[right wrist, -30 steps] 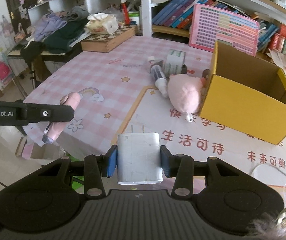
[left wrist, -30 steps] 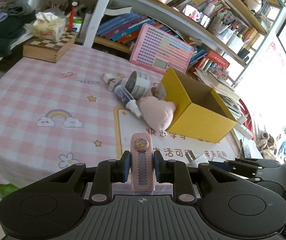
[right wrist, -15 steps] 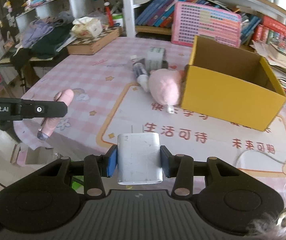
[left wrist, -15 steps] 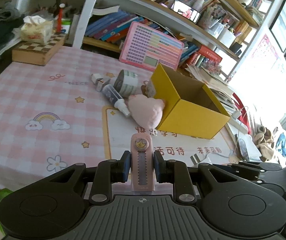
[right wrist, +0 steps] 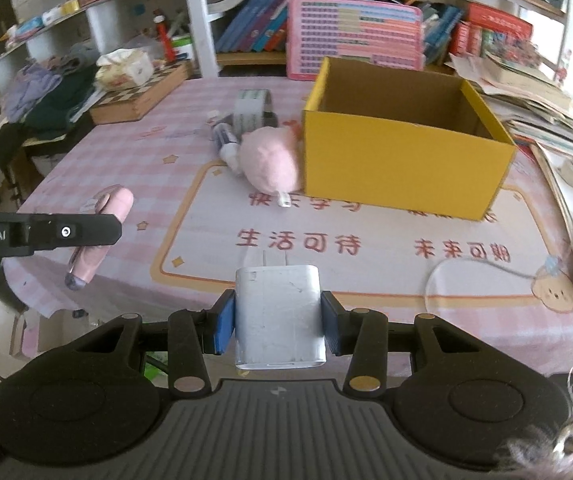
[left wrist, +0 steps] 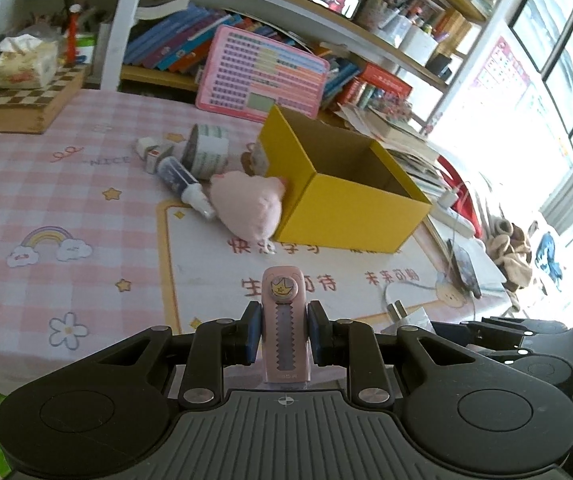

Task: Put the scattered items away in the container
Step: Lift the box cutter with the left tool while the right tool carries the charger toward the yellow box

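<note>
The yellow box [right wrist: 402, 160] stands open-topped on the table [right wrist: 134, 160], its near wall facing both grippers. The left gripper [left wrist: 282, 334] is clamped on a pink utility knife [left wrist: 285, 332]; the right gripper [right wrist: 277, 322] is clamped on a white charger [right wrist: 278, 320]. Both are held above the table's near edge, in front of the box, with bare mat [right wrist: 366, 272] between. A pink plush toy [right wrist: 270, 164] touches the box's left front corner; a small bottle [right wrist: 226, 144] and a tape roll [right wrist: 251, 112] lie just left of the box.
</note>
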Demonstrator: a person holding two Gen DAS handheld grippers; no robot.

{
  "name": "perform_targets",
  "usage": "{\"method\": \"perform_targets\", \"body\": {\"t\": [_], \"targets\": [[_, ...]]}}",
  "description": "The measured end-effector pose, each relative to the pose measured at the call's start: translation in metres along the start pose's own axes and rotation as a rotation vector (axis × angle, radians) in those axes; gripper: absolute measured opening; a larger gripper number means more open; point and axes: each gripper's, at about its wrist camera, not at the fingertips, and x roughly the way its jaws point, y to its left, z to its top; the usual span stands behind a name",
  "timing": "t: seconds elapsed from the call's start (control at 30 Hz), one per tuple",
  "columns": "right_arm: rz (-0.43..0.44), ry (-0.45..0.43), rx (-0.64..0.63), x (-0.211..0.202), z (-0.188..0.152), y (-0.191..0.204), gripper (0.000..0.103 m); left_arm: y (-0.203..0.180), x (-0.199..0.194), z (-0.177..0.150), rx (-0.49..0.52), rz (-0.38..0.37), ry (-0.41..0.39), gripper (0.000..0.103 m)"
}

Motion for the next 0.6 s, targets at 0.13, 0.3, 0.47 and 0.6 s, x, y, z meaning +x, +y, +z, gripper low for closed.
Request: {"method": "perform_targets", "body": {"t": [0.13,0.3,0.47,0.6], "targets": [[-0.025,0.015,0.037,-0.003,-0.006,-0.007,0.042,-0.005,0.003,-0.003,0.017,-0.020,0.019,0.023],[-0.044,0.031,0.069,-0.006,-0.014,-0.012,0.042,-0.011,0.009,-0.007,0.037,-0.045,0.061,0.023],[-0.071,0.039,0.096,-0.010,-0.017,-0.018,0.042,-0.019,0.017,-0.010,0.065,-0.073,0.097,0.023],[-0.089,0.050,0.117,-0.012,-0.021,-0.024,0.042,-0.024,0.023,-0.009,0.079,-0.088,0.108,0.023]]}}
